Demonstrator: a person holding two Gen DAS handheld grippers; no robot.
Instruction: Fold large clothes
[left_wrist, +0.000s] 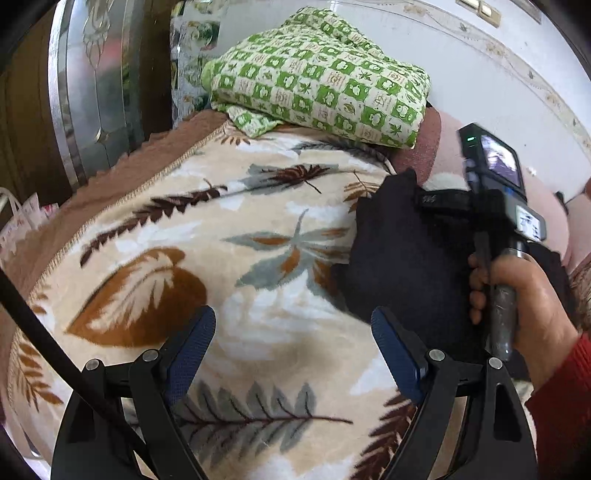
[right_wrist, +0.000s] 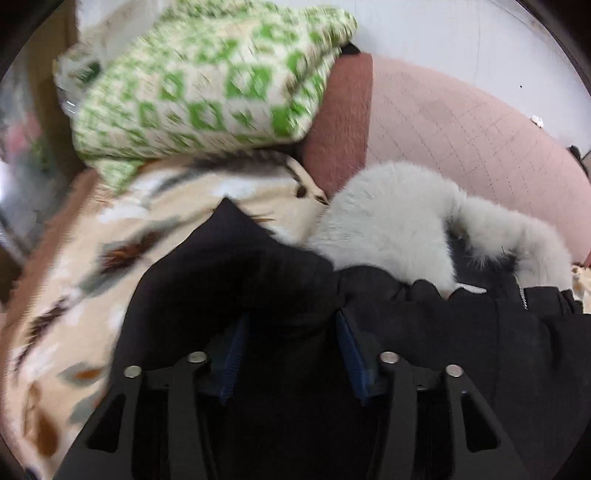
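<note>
- Left gripper (left_wrist: 293, 345): nearest in our left wrist view, its blue-padded fingers spread wide apart with nothing between them, poised over the leaf-print blanket (left_wrist: 207, 266).
- Right gripper (right_wrist: 291, 350): nearest in our right wrist view, its blue pads (right_wrist: 236, 350) sunk into a bunched fold of the black coat (right_wrist: 229, 273); we see fabric filling the narrow gap, so we record it as clamped on the coat.
- Right hand (left_wrist: 532, 306): seen from the left wrist view, bare, red-sleeved, fist wrapped around the upright handle of the right gripper, its camera unit (left_wrist: 498, 162) above.
- Black coat: lying on the blanket's right side, one pointed corner raised at the gripper; a pale grey fur collar (right_wrist: 399, 229) curls along its far edge.
- Leaf-print blanket: cream with brown and grey leaves, covering the bed beneath both tools.
- Green checked bundle (left_wrist: 317, 77): folded, resting at the far end of the blanket.
- Pink quilted cover (right_wrist: 461, 125): beyond the collar, against the white wall (left_wrist: 461, 66).
</note>
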